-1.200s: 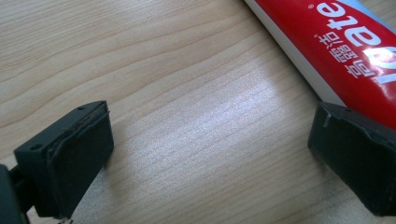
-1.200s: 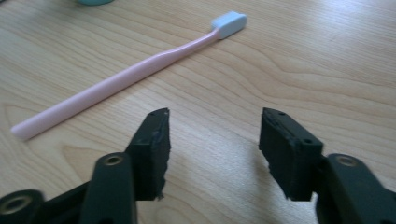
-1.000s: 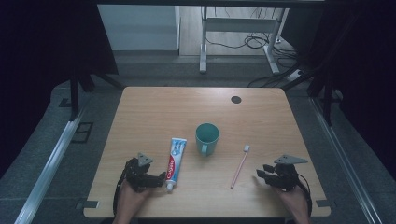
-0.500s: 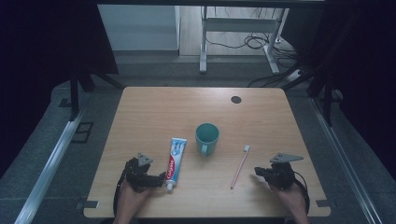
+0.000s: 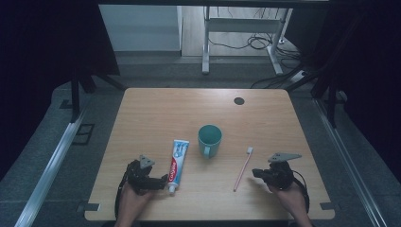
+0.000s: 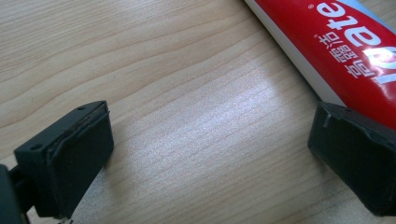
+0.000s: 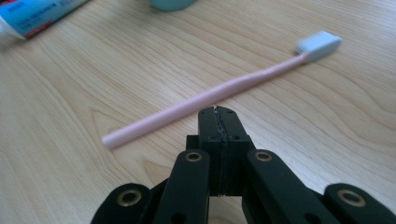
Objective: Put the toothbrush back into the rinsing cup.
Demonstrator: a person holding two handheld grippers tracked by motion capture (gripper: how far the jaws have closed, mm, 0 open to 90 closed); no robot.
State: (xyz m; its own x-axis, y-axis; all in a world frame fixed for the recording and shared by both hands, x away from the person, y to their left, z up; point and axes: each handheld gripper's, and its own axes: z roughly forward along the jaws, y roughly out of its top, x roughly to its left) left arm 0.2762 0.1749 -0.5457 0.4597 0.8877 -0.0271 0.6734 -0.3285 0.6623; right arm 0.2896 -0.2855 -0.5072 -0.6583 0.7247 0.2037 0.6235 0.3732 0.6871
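Observation:
A red, white and blue toothpaste tube lies on the wooden table, cap toward the front edge. My left gripper rests just left of the cap, and its jaws stand wide open over bare wood. The tube runs past the outside of one pad. A pink toothbrush with a white head lies right of centre. My right gripper sits just right of its handle end. In the right gripper view the jaws are shut with nothing between them, tips a little short of the toothbrush handle.
A teal mug stands upright between the tube and the toothbrush, a little farther back. A dark round grommet sits near the table's far edge. The table has bare wood across its far half. A desk frame and cables lie on the floor beyond.
My right gripper has edged left toward the toothbrush handle. The left gripper, tube, mug and toothbrush have stayed where they were.

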